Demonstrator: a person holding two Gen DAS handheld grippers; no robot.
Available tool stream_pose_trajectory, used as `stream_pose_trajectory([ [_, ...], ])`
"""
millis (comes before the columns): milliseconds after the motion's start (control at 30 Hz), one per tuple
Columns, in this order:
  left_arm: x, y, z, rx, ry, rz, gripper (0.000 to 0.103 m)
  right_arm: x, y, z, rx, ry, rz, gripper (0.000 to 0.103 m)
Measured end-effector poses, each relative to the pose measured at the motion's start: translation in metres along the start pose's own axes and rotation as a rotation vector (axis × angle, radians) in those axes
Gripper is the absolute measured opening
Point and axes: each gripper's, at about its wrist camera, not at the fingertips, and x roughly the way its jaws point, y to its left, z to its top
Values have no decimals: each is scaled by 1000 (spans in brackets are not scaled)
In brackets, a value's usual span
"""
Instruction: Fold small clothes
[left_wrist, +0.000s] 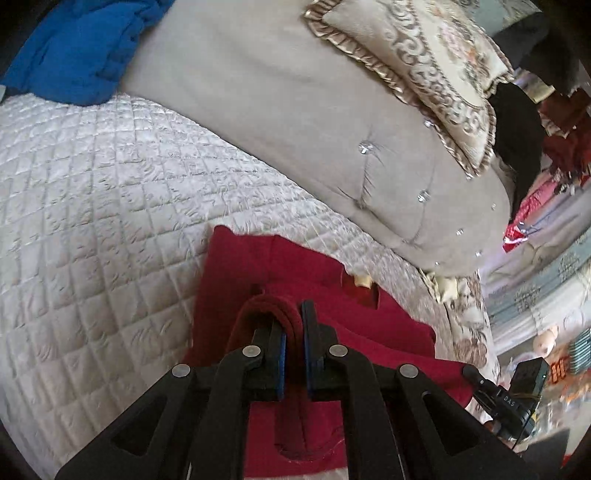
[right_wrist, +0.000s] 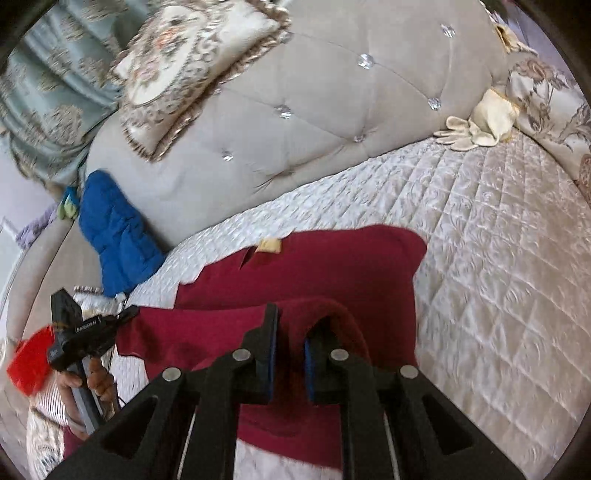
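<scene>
Left tongs: nearest the lens in the left wrist view, black arms with blue pads, drawn close and pinching a rolled fold of the red garment between them.
Right tongs: nearest the lens in the right wrist view, pinching a raised hem of the same red cloth; the fabric humps over the right-hand finger and passes through the narrow gap.
Red garment, place: spread on the quilted bedspread, close to the padded headboard; its near edge is lifted by both tongs while the far part lies flat.
Label: a small pale tag sits at the far edge of the red cloth, beside a short slit.
Blue garment: crumpled against the headboard, well apart from the red one, off to the left in the right wrist view.
Cushion: ornate, frilled, leaning on top of the headboard.
Headboard detail: grey, tufted, with shiny studs.
Cream gloves: lying where bedspread meets headboard, far right in the right wrist view.
Other device: the left tool's handle, held in the person's hand, shows at the lower left of the right wrist view.
</scene>
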Motion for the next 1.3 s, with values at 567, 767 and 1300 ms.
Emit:
stream_pose_trajectory([
  [567, -1, 10, -3, 90, 0, 57, 18, -9, -19, -43, -149, 76, -87, 49],
  [767, 17, 6, -11, 119, 132, -53, 18, 30, 10, -45, -294, 177, -83, 42],
  [1300, 8, 54, 23, -283, -147, -264, 56, 28, -13, 28, -115, -1, -202, 62],
])
